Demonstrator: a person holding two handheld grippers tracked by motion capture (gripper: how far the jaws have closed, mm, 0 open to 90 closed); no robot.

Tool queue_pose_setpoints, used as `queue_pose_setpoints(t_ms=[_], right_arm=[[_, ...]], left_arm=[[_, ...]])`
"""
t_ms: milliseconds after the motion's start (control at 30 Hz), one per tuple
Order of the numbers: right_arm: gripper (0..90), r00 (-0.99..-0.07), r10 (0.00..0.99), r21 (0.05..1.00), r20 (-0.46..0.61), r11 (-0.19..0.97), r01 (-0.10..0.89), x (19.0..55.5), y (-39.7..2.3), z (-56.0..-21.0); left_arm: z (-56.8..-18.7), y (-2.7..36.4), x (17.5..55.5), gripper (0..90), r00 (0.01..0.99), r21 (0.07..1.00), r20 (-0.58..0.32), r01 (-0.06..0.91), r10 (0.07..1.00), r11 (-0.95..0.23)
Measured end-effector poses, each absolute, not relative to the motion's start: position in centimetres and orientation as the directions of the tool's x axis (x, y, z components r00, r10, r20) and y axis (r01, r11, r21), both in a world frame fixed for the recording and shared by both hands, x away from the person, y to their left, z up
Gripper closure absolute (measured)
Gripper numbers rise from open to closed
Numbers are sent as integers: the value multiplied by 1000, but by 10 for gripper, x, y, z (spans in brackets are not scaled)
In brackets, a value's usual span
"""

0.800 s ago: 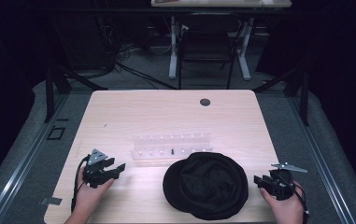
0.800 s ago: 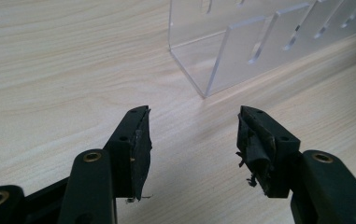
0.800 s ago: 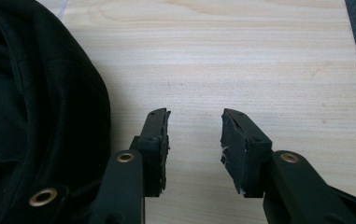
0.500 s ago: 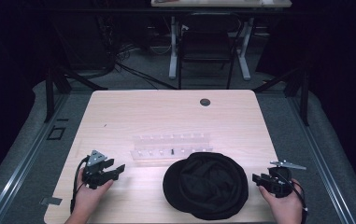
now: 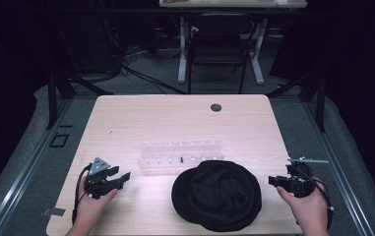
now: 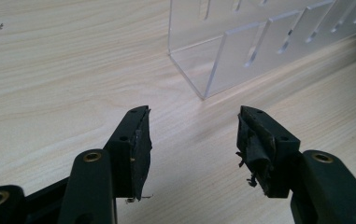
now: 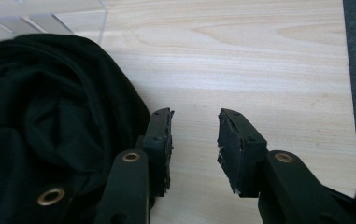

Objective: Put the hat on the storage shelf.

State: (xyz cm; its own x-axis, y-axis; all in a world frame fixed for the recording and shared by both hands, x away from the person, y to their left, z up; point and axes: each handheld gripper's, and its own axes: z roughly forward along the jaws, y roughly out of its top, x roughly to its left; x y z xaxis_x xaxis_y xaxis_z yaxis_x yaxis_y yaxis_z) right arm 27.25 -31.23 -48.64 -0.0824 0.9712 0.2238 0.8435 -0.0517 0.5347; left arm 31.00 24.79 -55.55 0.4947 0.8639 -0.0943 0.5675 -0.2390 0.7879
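A black cloth point(image 5: 216, 194) is heaped on the tabletop point(image 5: 175, 123) before a clear rack point(image 5: 180, 153). Left hand-held gripper point(image 6: 193, 133) and right hand-held gripper point(image 7: 194, 135) are held apart, empty.

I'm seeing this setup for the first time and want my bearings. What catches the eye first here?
A rumpled black cloth lies heaped at the near middle of the pale wooden table. Just behind it stands a clear plastic rack. A hand-held tool sits on each side, the left tool and the right tool, both open and empty.
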Motion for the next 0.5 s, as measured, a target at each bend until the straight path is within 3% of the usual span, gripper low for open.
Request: queue_pose_setpoints(t_ms=[133, 500], right_arm=[[632, -109, 955, 508, 277, -50, 860, 275, -314, -477], [636, -128, 950, 454, 286, -17, 891, 276, -307, -464]], left_arm=[[-554, 246, 311, 448, 501, 790, -99, 565, 860, -238], [-554, 245, 312, 448, 508, 788, -118, 570, 854, -231]])
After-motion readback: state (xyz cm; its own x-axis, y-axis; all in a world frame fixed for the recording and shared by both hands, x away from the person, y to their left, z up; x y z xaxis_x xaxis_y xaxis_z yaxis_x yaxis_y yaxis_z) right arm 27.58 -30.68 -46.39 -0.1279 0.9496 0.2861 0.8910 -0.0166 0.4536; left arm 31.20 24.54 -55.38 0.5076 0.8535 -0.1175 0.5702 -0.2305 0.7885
